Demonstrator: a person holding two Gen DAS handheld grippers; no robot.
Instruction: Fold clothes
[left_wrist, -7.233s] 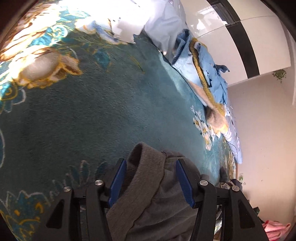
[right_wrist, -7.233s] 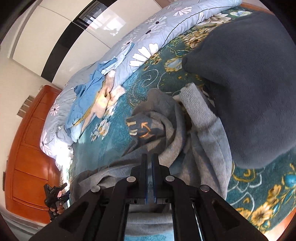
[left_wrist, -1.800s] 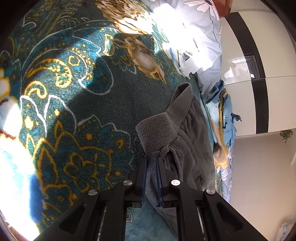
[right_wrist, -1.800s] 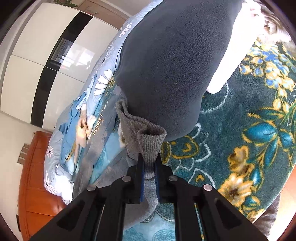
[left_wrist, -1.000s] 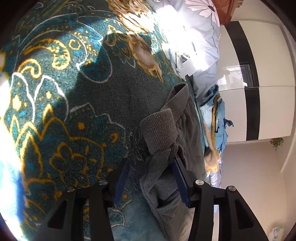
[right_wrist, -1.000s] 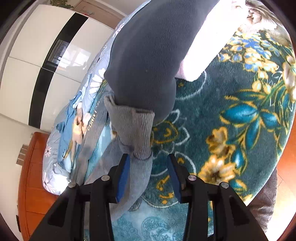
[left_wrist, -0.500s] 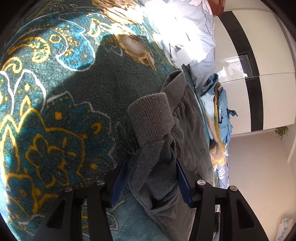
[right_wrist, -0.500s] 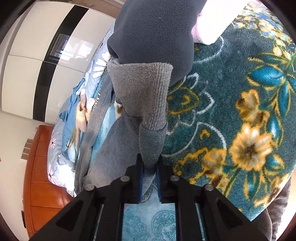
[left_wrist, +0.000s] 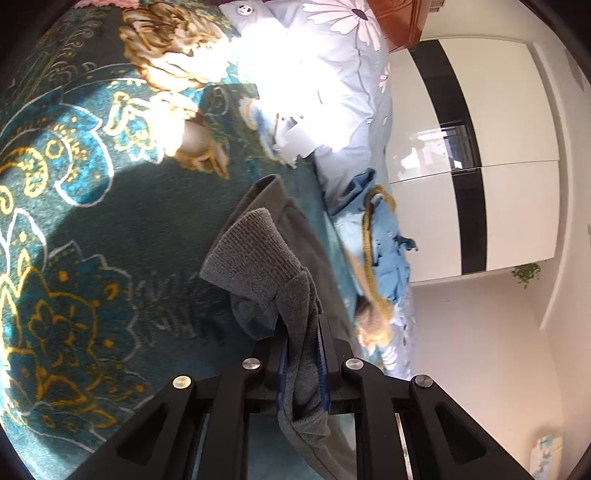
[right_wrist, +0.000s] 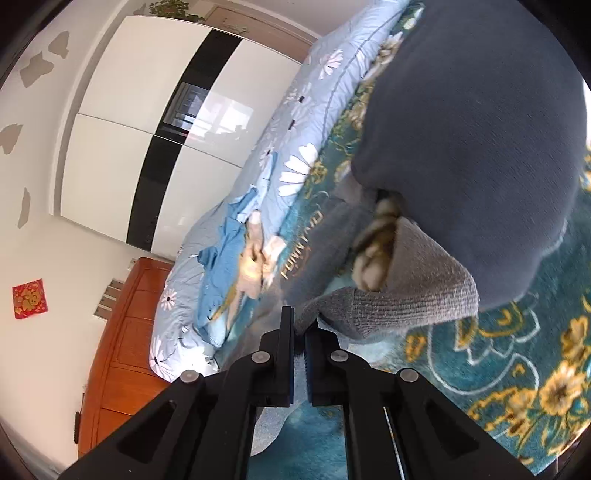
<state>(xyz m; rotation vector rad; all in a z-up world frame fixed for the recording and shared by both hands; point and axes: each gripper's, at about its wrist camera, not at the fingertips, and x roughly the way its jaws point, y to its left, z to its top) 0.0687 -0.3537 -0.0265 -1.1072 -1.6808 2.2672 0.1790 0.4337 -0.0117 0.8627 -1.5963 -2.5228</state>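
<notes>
The left hand-held gripper has its blue-padded jaws closing on a bunch of grey fabric just behind a ribbed cuff, the cloth squeezed between the pads. The right hand-held gripper has its jaws pressed nearly together, pinching the thin edge of the same garment beside its other ribbed cuff.

The garment is a grey knitted sweatshirt with ribbed cuffs, and it serves here as the landmark. In the left wrist view its cuff stands up just ahead of the jaws, and the rest of the cloth trails back across the bed and down under the gripper. In the right wrist view the sweatshirt's body lies flat beyond the cuff and shows yellow lettering.

Beneath the sweatshirt is a teal plush blanket with gold and blue flower patterns, covering the bed. On the far side of the sweatshirt, touching or just beside its edge, lies a crumpled light-blue garment with a yellow-brown trim. Beyond that is a pale blue quilt printed with white daisies. In the right wrist view a dark slate-grey fleece cloth lies on the blanket, its edge overlapping the sweatshirt's cuff. Well past the sweatshirt stand a glossy white wardrobe with a black vertical band and a reddish-brown wooden headboard.
</notes>
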